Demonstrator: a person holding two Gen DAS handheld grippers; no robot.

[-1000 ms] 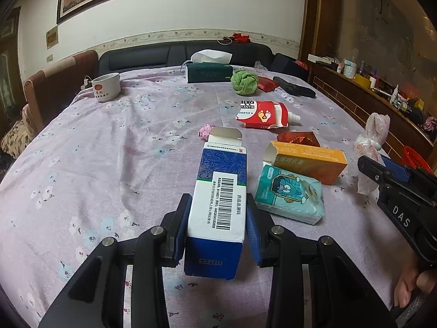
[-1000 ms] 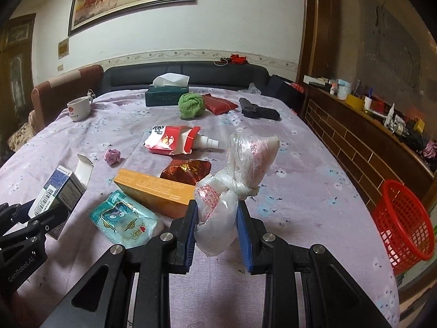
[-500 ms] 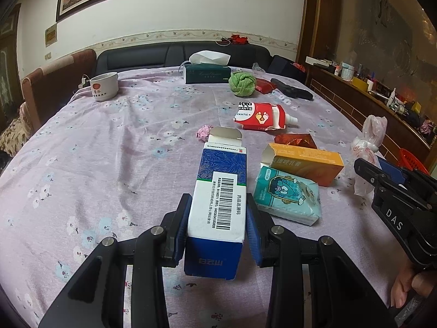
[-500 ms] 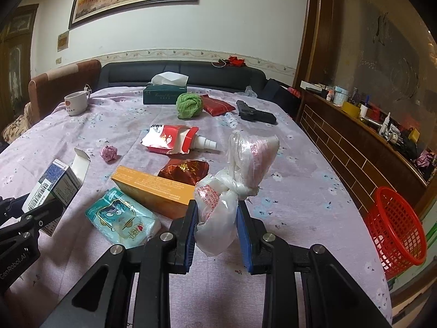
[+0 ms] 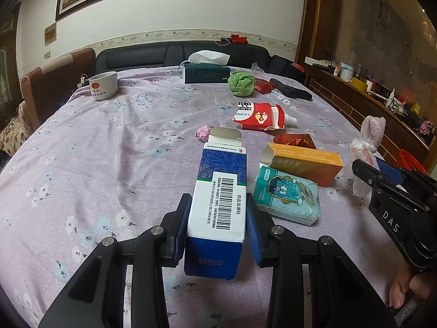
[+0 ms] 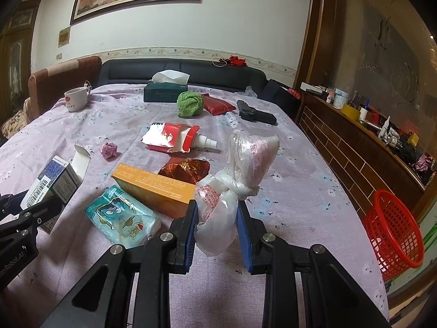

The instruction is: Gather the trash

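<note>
My left gripper [image 5: 217,210] is shut on a blue and white carton [image 5: 218,191] with a barcode and an open top flap, held just above the purple tablecloth. My right gripper [image 6: 216,218] is shut on a knotted white plastic bag [image 6: 245,158] that stands up between its pads. On the cloth between them lie an orange box [image 6: 153,188], a teal tissue pack [image 6: 123,218], a red foil wrapper [image 6: 185,168], a red and white pouch [image 6: 169,138] and a pink paper ball [image 6: 109,150]. A red mesh basket [image 6: 393,232] stands low beside the table's right edge.
Farther back on the table [image 6: 300,191] are a white cup [image 6: 75,99], a green tissue box [image 6: 164,94], a green cloth ball [image 6: 189,104], a red packet [image 6: 218,105] and a black pistol-shaped object [image 6: 255,114]. A sofa lies behind, a cluttered wooden sideboard [image 6: 368,136] to the right.
</note>
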